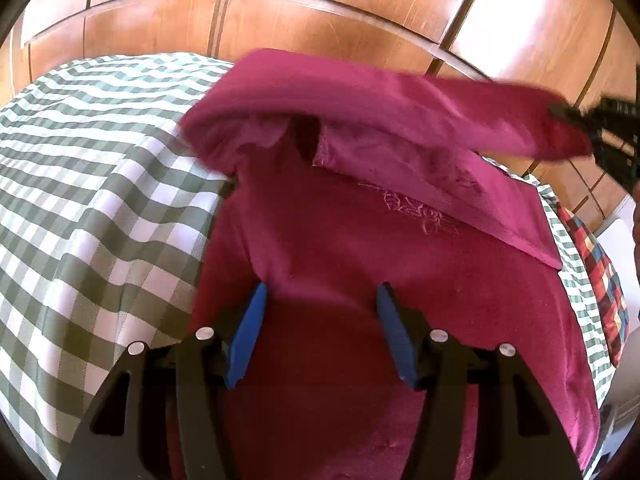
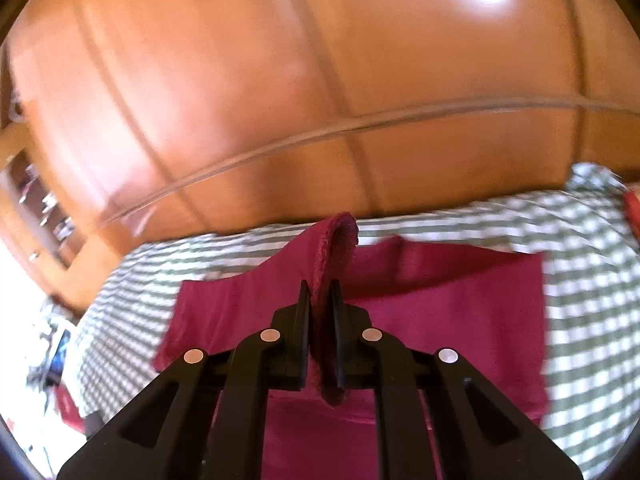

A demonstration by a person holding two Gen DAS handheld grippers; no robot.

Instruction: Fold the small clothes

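Magenta garment [image 1: 360, 248]: spread on checked bedcover [image 1: 92, 184], reaching the bed's far edge by wooden wardrobe [image 1: 320, 12]. Left view only: pale embroidery, unreadable; left tongs [image 1: 320, 300] spread apart, empty, over cloth. Right view only: right tongs [image 2: 321, 312] clamped on a raised fold.

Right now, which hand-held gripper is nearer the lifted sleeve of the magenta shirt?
Right. The right hand-held gripper is shut on the lifted sleeve; the left hand-held gripper hangs open over the shirt's body, apart from the sleeve.
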